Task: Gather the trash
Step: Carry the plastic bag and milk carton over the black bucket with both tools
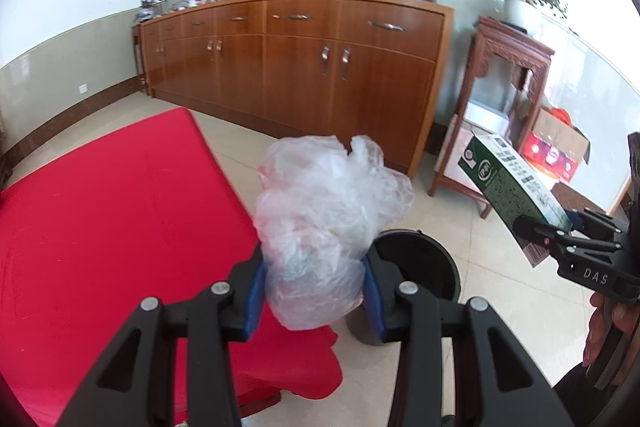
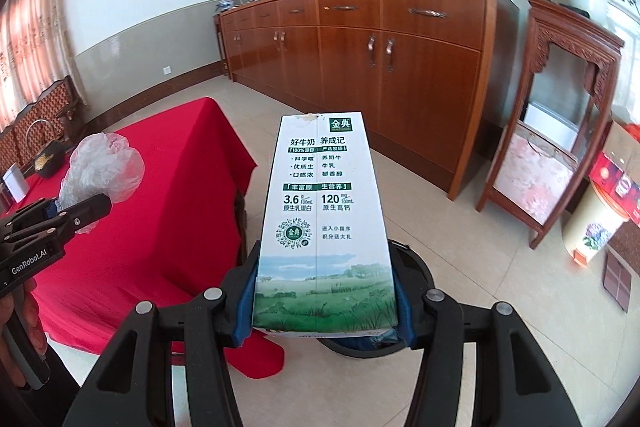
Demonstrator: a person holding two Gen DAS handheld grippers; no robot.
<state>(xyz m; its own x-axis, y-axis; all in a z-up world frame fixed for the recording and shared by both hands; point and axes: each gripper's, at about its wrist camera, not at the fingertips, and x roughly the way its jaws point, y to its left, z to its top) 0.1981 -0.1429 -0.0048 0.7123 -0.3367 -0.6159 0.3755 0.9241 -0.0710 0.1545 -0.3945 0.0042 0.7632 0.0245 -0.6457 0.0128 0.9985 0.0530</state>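
I saw crumpled clear plastic bag (image 1: 324, 223) bunched upright, held off red-covered table's edge, above black bin (image 1: 416, 263) standing on tiled floor. I saw white-and-green milk carton (image 2: 324, 223) tilted lengthwise, printed face up, its near end over same bin's rim.

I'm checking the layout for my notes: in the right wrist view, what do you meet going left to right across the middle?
Left hand-held gripper with crumpled plastic bag → red tablecloth → milk carton → carved wooden stand → red box.
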